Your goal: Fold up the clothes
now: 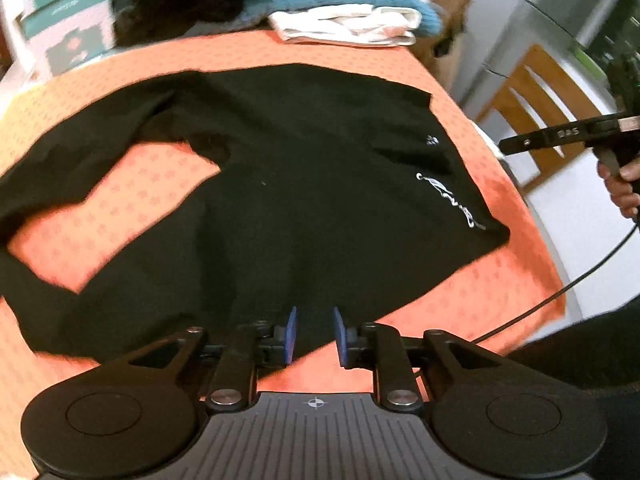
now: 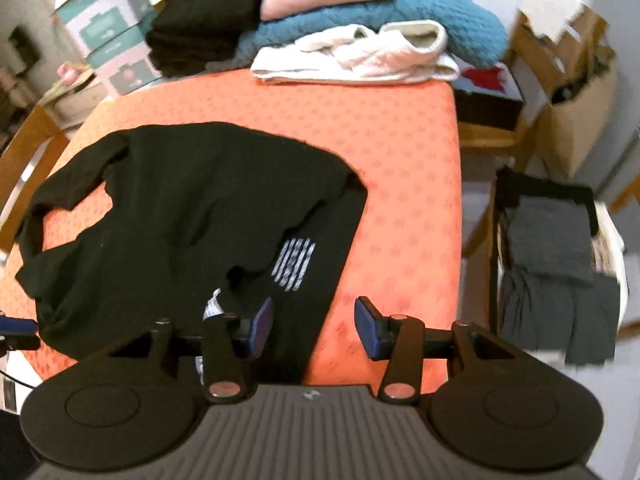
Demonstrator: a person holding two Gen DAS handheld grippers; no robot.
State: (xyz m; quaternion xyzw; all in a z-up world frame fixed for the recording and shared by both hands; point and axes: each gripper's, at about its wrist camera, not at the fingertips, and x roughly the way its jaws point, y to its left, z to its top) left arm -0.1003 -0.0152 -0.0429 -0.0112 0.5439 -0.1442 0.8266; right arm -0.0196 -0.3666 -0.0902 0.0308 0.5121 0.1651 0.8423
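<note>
The left gripper (image 1: pixel 315 334) has its 2 blue pads a little apart with nothing between them, poised over the near hem of the black long-sleeved top (image 1: pixel 280 184), whose cloth runs away from it toward 12 o'clock. The right gripper (image 2: pixel 314 328) stands wider, also empty: its left pad hangs over the garment's near edge by a white label (image 2: pixel 212 304), its right pad over bare orange tablecloth (image 2: pixel 400 160). The top lies flat across the near half of the table, body running from the grippers toward 12 o'clock, with 1 sleeve trailing off toward 9 o'clock in both views. I judge that this sleeve is what the next fold turns on; it lies on the left gripper's side, so the left hand looks nearer to it. The left view alone shows white script (image 1: pixel 448 200) near the garment's 3 o'clock edge and a hand (image 1: pixel 622 188) holding the other tool at 3 o'clock. The right view alone shows a printed stripe patch (image 2: pixel 294 264), grey clothes (image 2: pixel 556 264) on a chair at 3 o'clock, and more of the stack of folded laundry (image 2: pixel 360 20) at 12 o'clock.
</note>
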